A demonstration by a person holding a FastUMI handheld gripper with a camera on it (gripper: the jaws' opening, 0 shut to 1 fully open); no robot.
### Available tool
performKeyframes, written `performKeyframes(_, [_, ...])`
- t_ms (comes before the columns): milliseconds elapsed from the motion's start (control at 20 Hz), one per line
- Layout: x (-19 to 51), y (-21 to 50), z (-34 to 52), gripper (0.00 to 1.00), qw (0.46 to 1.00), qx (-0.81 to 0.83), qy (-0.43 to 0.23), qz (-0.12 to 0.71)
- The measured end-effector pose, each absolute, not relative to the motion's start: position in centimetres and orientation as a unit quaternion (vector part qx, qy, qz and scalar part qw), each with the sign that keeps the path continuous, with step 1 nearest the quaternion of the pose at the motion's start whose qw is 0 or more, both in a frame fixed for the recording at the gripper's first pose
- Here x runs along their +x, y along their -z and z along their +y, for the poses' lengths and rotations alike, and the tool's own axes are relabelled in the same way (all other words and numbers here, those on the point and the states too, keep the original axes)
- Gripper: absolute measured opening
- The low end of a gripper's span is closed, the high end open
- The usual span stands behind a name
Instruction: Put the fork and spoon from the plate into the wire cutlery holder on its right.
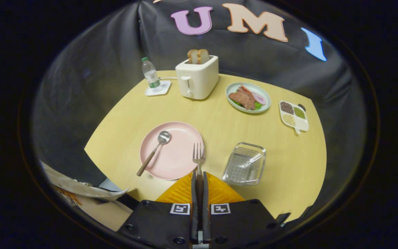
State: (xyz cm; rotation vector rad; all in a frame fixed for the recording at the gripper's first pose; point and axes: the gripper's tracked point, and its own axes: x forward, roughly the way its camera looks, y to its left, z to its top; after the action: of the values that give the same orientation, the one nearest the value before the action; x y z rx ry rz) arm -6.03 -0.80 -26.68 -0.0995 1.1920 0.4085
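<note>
Between the gripper [199, 174] fingers, clamped, the fork [198, 157] rises above the plate [173, 162].

gripper [199, 174] | black body, screws at corners | orange ribbed finger backs | two square markers (black-and-white)

Spoon [154, 148] lies on the plate [174, 162]; fork [198, 157] between the closed fingers [194, 180]; cutlery holder [245, 164] to the right; toaster [197, 77] behind.
</note>
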Motion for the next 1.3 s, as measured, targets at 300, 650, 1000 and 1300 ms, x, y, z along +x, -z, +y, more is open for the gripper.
performKeyframes(300, [-4.9,26.1,-5.4,0.08,0.814,-0.045,-0.168,0.554])
performKeyframes(650, [-4.8,28.3,-8.7,0.08,0.799,-0.062,-0.167,0.575])
performKeyframes(1000, [-4.3,31.9,-8.6,0.08,0.770,-0.076,-0.178,0.608])
performKeyframes(1300, [-4.0,34.3,-7.9,0.08,0.747,-0.094,-0.180,0.633])
